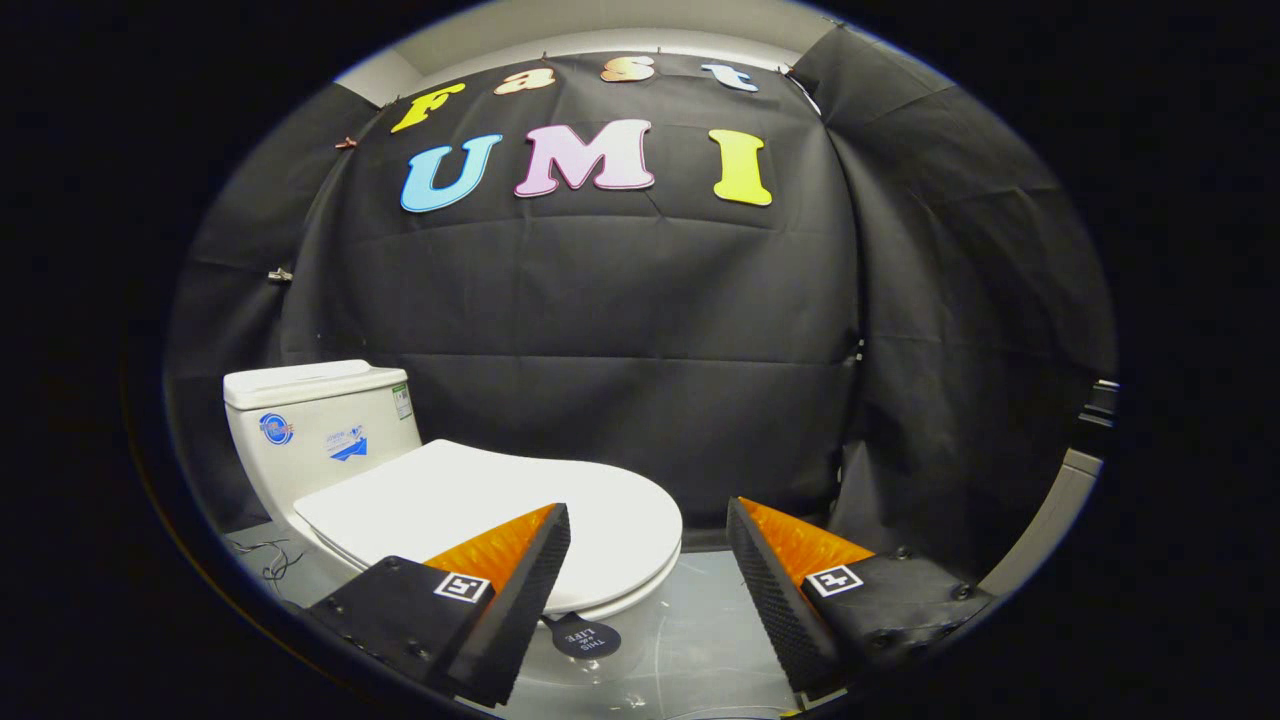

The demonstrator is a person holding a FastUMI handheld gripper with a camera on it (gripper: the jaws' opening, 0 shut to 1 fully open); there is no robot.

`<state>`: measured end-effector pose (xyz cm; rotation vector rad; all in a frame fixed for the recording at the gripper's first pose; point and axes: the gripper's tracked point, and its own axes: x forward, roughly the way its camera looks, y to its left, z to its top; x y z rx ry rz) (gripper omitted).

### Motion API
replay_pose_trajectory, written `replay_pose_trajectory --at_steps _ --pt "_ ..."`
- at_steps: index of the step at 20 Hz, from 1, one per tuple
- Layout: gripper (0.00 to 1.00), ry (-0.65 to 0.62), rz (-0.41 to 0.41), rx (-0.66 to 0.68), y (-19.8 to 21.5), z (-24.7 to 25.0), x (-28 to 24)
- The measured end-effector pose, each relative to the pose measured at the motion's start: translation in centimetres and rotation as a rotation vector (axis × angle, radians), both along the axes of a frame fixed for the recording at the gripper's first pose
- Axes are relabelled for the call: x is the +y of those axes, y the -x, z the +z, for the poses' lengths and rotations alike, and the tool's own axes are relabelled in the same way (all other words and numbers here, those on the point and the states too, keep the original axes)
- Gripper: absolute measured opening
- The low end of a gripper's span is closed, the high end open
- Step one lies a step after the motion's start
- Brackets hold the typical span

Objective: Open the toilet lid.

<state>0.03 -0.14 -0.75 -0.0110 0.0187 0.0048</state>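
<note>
The gripper is held wide open with nothing grasped. The toilet lid lies closed on the bowl, its front rim partly between the fingers. It is judged rigid, smooth, likely slippery and hinged beside the tank, so the front rim would best be lifted.

Illumination is even and moderately bright, arriving from overhead. The toilet lid is well exposed at 7 o'clock, with soft highlights and no clipping. The floor shows a dull sheen at 6 o'clock. Shadows are soft, and the wall cloth reads dark, its folds visible. Fisheye distortion bows straight lines toward the edges. Focus is sharp at centre; the tool, its fingers spread apart, is slightly soft.
</note>
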Motion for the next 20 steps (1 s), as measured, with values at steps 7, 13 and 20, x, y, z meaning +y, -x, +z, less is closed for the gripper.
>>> replay_pose_trajectory --at_steps 7,13,20 --pt "0.99 0.000 -0.001 0.006 -0.06 -0.20 -0.02" --pt "0.99 0.002 0.004 0.010 0.01 -0.41 0.13" --pt "0.99 0.004 0.004 0.014 -0.05 -0.42 0.04"
